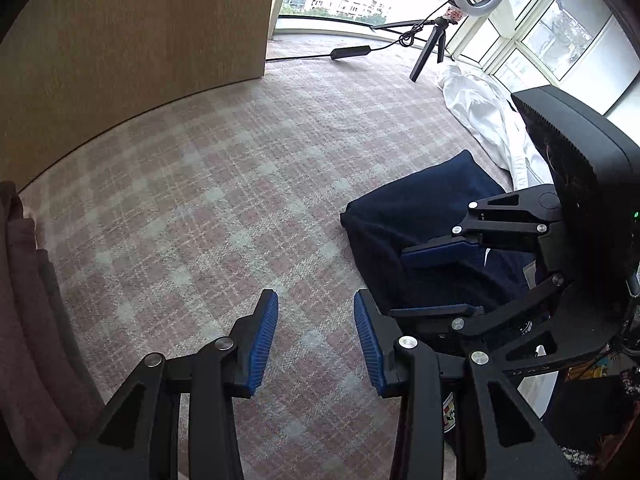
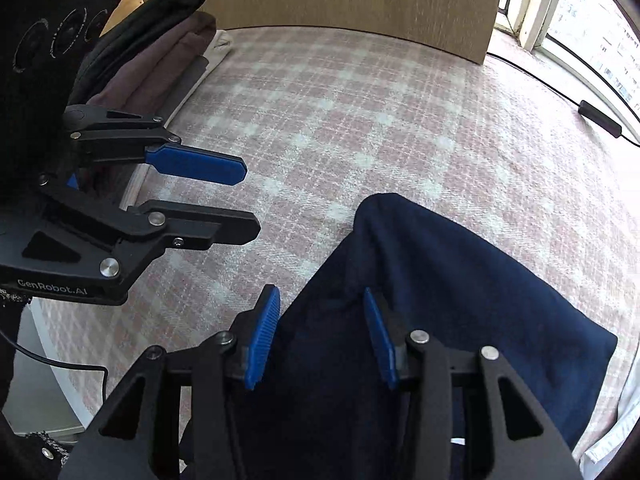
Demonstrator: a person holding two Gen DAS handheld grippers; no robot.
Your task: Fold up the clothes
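A dark navy garment (image 2: 460,280) lies crumpled on the pink-and-grey plaid surface (image 2: 360,120). My right gripper (image 2: 320,340) hangs over its near left part with the blue pads apart; cloth shows below the gap, and no pad presses on it. In the left wrist view the same garment (image 1: 408,216) lies at the right, with the right gripper (image 1: 400,284) above it. My left gripper (image 1: 316,340) stands open over bare plaid, left of the garment, nothing between its fingers. The right wrist view shows the left gripper (image 2: 250,200) from the side, also open.
A stack of folded clothes (image 2: 160,60) in black, brown and white sits at the far left edge, seen also (image 1: 24,280). A wooden panel (image 1: 120,60) stands behind. White cloth (image 1: 480,120), a ring-light tripod (image 1: 432,40) and a cable with its box (image 2: 600,120) lie toward the windows.
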